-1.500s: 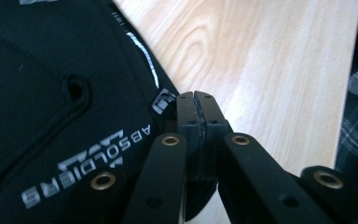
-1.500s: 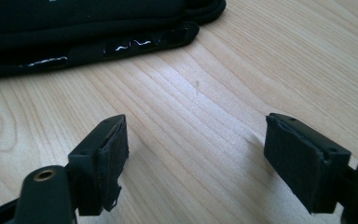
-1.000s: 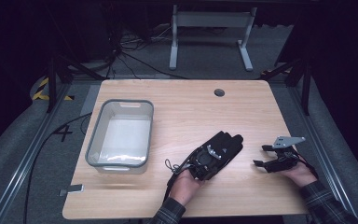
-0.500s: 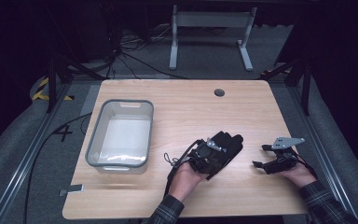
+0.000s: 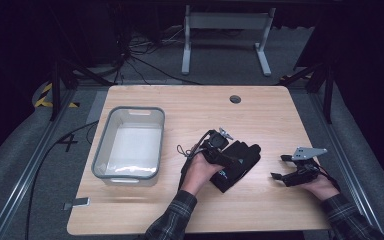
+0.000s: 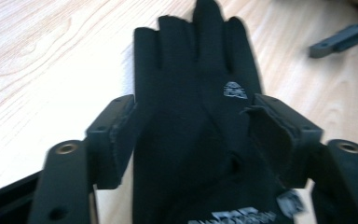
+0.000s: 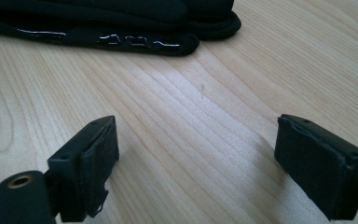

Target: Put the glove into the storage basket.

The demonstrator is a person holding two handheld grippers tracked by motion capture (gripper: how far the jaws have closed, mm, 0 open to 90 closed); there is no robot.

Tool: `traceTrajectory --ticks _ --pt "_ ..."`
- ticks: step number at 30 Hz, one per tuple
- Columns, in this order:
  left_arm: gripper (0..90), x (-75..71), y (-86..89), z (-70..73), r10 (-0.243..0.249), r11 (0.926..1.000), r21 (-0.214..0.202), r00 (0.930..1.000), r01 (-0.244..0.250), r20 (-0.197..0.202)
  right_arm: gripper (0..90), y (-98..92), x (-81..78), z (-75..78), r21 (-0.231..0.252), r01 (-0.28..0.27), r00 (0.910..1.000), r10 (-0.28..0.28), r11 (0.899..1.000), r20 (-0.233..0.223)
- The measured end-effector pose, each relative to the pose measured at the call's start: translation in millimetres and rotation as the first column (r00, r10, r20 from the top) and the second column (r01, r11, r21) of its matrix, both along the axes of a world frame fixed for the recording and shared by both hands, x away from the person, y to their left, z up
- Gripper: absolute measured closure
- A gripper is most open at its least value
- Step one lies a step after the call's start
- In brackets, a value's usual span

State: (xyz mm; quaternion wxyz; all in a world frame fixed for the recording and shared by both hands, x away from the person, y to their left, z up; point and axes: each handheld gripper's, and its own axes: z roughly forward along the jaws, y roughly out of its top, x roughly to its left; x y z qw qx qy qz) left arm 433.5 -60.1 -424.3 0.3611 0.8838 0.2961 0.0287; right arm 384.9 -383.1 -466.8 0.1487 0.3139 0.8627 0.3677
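A black glove (image 5: 241,161) lies flat on the wooden table (image 5: 280,125), right of centre. My left gripper (image 5: 230,158) is low over it, open, one jaw on each side of the palm. In the left gripper view the glove (image 6: 191,88) lies between the jaws of the left gripper (image 6: 196,135), its fingers pointing away. My right gripper (image 5: 279,167) rests open to the right of the glove, apart from it. The right gripper view has bare wood between the open jaws of the right gripper (image 7: 196,154), with the glove's cuff edge (image 7: 121,21) farther ahead.
A clear plastic bin (image 5: 100,150) stands empty on the table's left half. A cable hole (image 5: 235,99) sits near the far edge. Metal frame legs and cables lie on the floor beyond the table.
My left gripper has slid a little forward over the glove. The right gripper has stayed in place.
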Motion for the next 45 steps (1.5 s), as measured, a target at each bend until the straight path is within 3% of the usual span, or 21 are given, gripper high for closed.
traceTrajectory --ticks 7,16,22,30,36,40,45 --pt "18.1 0.3 -12.7 -12.4 -0.012 0.9988 0.047 0.9999 0.011 0.007 14.1 0.1 0.0 0.0 0.000 0.001 1.0000 -0.001 1.000 0.000" --pt "16.0 -5.9 -28.8 -26.8 -0.045 0.9891 0.141 0.9989 0.043 0.011 14.1 0.3 0.0 0.0 -0.001 0.002 1.0000 -0.002 1.000 0.000" --pt "18.7 -9.1 -27.7 -30.2 -0.054 0.9918 0.118 0.9984 0.051 0.020 14.1 0.2 0.1 0.2 -0.003 0.000 1.0000 0.000 1.000 -0.002" --pt "37.9 -12.4 -27.2 -26.2 -0.098 0.9882 0.120 0.9951 0.095 0.013 14.2 0.3 0.0 0.4 -0.005 0.001 1.0000 -0.001 1.000 -0.002" --pt "63.6 -15.0 -29.0 -22.6 -0.145 0.9820 0.122 0.9895 0.144 -0.007 14.1 0.3 0.1 0.4 -0.005 0.000 1.0000 0.000 1.000 -0.003" --pt "67.7 -16.5 -30.9 -20.7 -0.137 0.9815 0.133 0.9905 0.138 -0.010 14.1 0.4 0.1 0.3 -0.004 0.001 1.0000 -0.001 1.000 -0.002" --pt "69.2 -15.5 -29.2 -17.6 -0.120 0.9855 0.117 0.9921 0.123 -0.037 14.1 0.4 0.0 0.0 -0.001 0.002 1.0000 -0.002 1.000 0.001"
